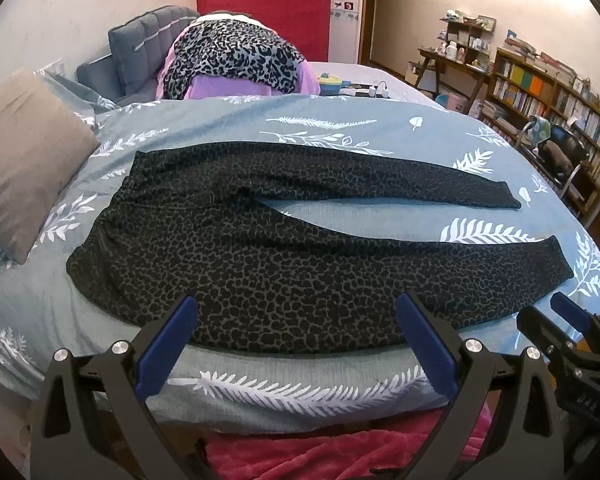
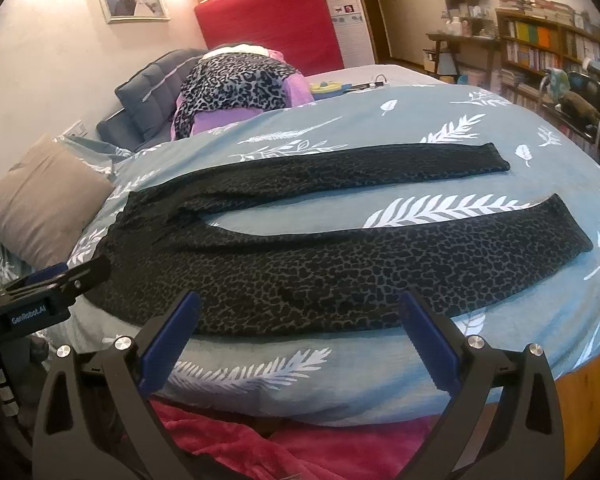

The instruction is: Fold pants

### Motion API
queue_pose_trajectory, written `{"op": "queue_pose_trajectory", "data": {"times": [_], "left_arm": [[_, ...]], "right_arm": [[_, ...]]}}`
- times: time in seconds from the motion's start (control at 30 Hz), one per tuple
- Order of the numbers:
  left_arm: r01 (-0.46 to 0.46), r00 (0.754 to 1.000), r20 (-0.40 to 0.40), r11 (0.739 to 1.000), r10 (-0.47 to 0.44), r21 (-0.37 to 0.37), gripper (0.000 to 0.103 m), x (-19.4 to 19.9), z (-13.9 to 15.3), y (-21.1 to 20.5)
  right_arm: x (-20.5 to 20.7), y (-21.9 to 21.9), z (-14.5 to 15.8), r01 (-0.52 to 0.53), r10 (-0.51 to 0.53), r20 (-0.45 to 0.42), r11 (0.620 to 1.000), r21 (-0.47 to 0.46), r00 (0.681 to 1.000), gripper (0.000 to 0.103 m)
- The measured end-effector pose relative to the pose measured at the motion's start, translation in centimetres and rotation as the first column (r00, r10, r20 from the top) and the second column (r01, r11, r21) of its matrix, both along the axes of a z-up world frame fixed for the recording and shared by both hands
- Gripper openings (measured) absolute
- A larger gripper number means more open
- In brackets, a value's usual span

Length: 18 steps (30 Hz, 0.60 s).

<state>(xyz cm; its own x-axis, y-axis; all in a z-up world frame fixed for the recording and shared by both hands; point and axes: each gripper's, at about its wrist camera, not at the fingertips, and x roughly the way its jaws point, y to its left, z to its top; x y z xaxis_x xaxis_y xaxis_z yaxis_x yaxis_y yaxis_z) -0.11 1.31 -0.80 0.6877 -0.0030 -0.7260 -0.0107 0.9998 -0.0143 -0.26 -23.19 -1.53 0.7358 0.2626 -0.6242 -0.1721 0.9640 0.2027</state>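
Pants [image 1: 284,248] lie flat on the bed [image 1: 340,128], legs spread apart, nothing folded yet.
The first fold looks pending: the near leg probably needs gripping and carrying onto the far one. Left gripper [image 1: 296,320] and right gripper [image 2: 298,316] hover at the near edge, jaws wide apart, holding nothing.

Left hand-held gripper [image 1: 296,320] spread wide, right hand-held gripper [image 2: 300,316] likewise, side by side
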Motion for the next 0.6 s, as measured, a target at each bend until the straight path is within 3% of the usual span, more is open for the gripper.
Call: {"op": "queue_pose_trajectory", "data": {"times": [0.6], "left_arm": [[-0.005, 1.0, -0.027, 1.0, 0.005, -0.005, 0.098, 0.4, -0.37, 0.02]], "right_arm": [[-0.29, 0.85, 0.71, -0.04, 0.04, 0.032, 0.999, -0.018, 0.999, 0.101]]}}
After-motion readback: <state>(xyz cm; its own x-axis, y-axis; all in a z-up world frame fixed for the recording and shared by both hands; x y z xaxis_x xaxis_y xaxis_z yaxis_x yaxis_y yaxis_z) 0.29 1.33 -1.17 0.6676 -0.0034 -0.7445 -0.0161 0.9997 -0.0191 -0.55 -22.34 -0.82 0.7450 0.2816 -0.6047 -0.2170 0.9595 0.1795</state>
